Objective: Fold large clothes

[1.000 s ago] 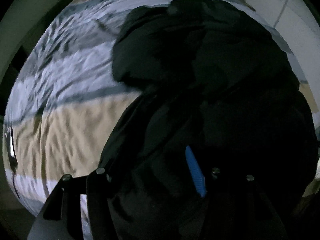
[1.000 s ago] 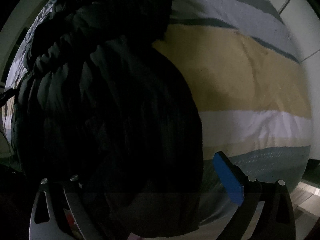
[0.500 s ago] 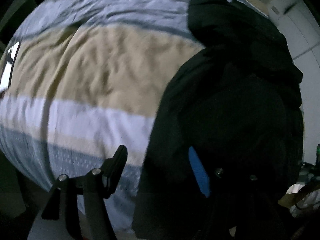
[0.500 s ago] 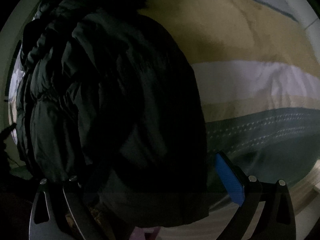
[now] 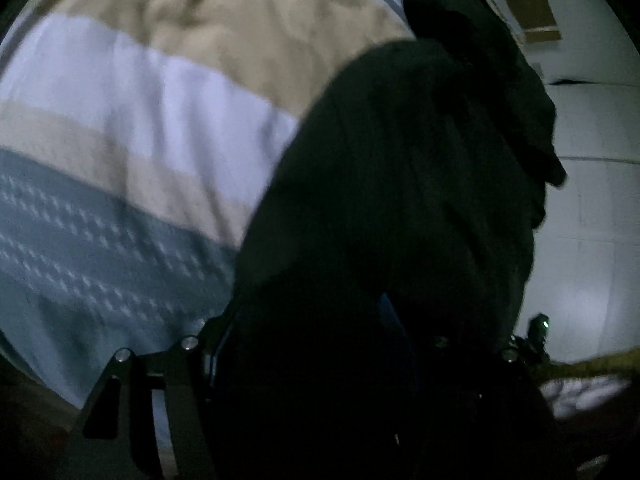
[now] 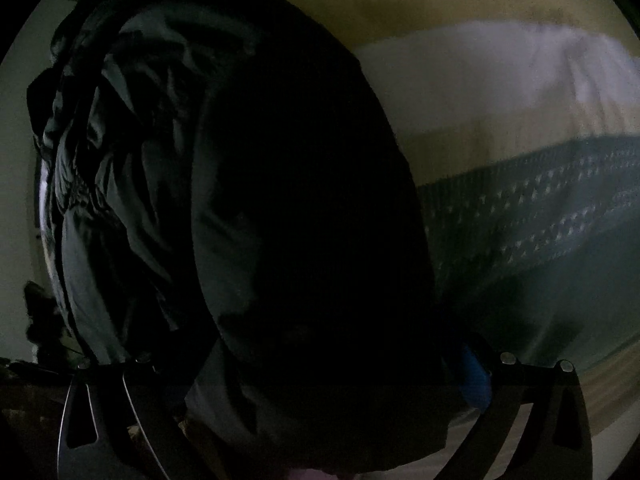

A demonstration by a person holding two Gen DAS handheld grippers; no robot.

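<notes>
A large black padded jacket (image 5: pixel 400 200) hangs in a bundle in front of the striped bed. In the left wrist view my left gripper (image 5: pixel 304 332) is shut on the jacket's edge; the cloth fills the gap between the fingers and covers most of the blue pad (image 5: pixel 390 316). In the right wrist view the jacket (image 6: pixel 280 200) fills the left and middle. My right gripper (image 6: pixel 316 368) has its fingers set wide, with a thick fold of the jacket between them, and only the blue pad (image 6: pixel 474 376) on the right finger shows.
The bed cover (image 5: pixel 120 120) has tan, white and grey-blue dotted stripes; it also shows in the right wrist view (image 6: pixel 520 160). A pale wall (image 5: pixel 592 200) is to the right of the jacket. A small device with a green light (image 5: pixel 540 326) sits low at the right.
Both grippers have pulled back and down toward the near edge of the bed, carrying the jacket with them. The dotted grey-blue stripe now sits larger in both views.
</notes>
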